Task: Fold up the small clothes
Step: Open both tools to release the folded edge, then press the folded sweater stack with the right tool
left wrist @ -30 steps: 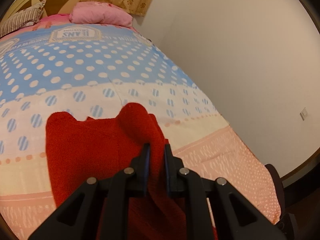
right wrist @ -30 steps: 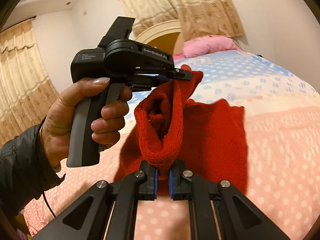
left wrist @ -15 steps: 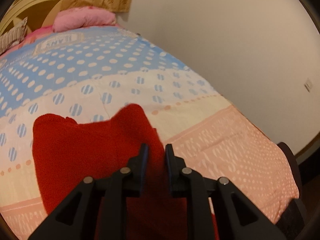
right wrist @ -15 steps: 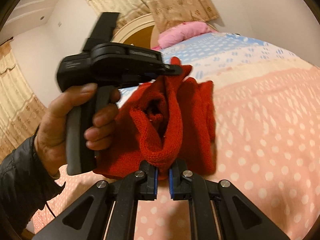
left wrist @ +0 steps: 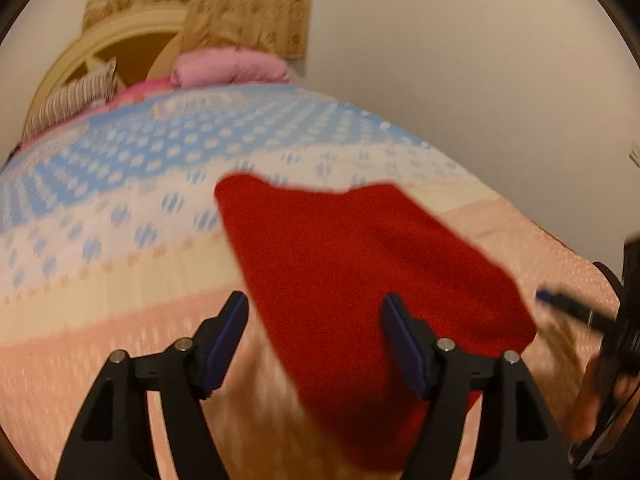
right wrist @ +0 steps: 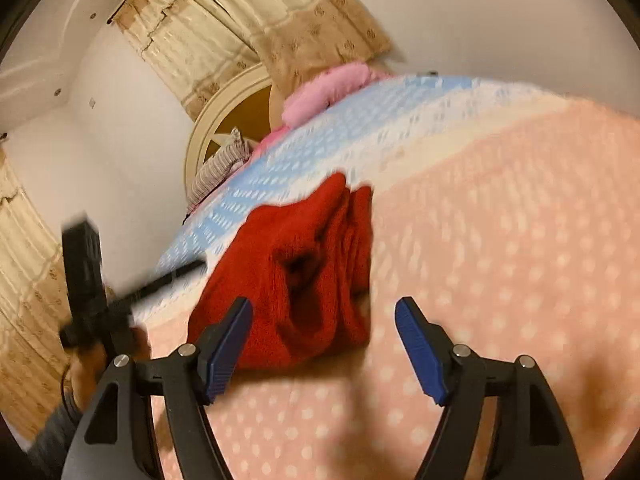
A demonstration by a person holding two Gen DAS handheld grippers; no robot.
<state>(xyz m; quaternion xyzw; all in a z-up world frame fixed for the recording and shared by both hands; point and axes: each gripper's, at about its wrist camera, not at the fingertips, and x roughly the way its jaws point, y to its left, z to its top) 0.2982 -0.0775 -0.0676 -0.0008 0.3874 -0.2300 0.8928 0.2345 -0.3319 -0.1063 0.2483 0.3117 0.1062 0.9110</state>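
One red knitted garment (left wrist: 360,264) lies on the bed (left wrist: 120,288), on the pink dotted part of the bedcover near the cream band. Both pictures are blurred, so its finer shape is hard to read.

In the left wrist view the garment runs as a long slab from about 11 o'clock, at the cream band, down to about 5 o'clock at the lower edge of the picture. Its far edge has two corners with a shallow dip between them. In the right wrist view (right wrist: 296,280) it shows as a folded bundle with several upright creases and a dark hollow in the middle, its long axis running from 12 o'clock down to 6 o'clock, and its near hem lying flat on the cover.

There are two tools. The left tool (left wrist: 314,340) has just been opening and now stands spread wide; the garment lies on the bed under the gap, and the blue pads do not press on it. The right tool (right wrist: 323,344) has likewise just been opening and is spread wide, its left pad just beside the garment's lower edge, with nothing pinched.

From the right wrist view the left tool appears again at 9 o'clock, held in a hand (right wrist: 86,372) with a dark sleeve.

At the head of the bed sit two pillows: one pink (left wrist: 228,68) and one striped (left wrist: 72,100), before a cream headboard (left wrist: 120,40). Patterned curtains (left wrist: 200,4) hang behind.
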